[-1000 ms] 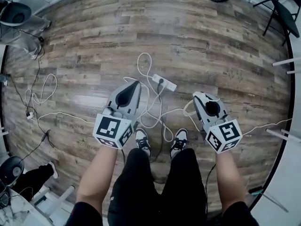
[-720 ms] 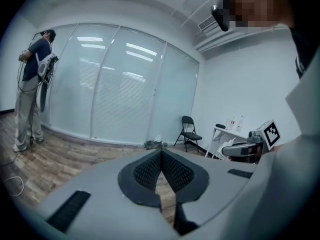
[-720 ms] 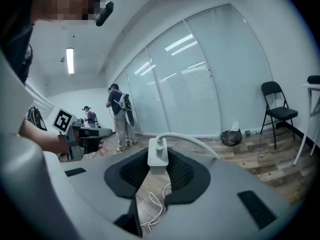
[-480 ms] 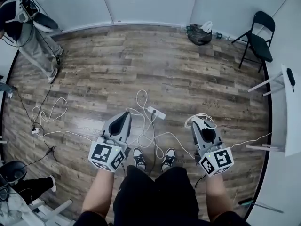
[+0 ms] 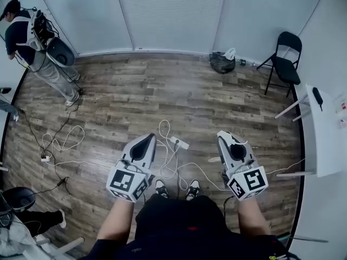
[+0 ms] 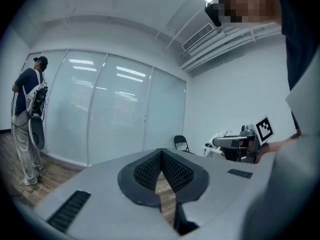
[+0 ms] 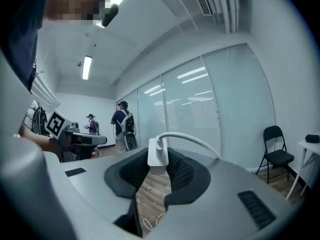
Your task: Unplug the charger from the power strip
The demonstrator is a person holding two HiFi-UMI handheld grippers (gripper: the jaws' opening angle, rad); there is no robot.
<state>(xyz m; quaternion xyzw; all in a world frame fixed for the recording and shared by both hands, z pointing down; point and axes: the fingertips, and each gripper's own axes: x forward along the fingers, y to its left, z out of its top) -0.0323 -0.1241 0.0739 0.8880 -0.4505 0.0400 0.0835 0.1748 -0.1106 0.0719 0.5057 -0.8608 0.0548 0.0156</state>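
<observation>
Both hands held level, apart. Right tongs (image 7: 159, 160) clamped charger (image 7: 157, 153); left tongs (image 6: 161, 155) clenched, empty. Open floor (image 5: 162, 96) ahead.

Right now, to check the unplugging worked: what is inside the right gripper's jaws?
A white charger, cable attached, sits clamped in the right gripper. The jaws cover its lower end, so its pins cannot be seen.

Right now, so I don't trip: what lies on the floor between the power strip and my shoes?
Loose white cable loops lie between the power strip and the shoes, as the head view shows.
</observation>
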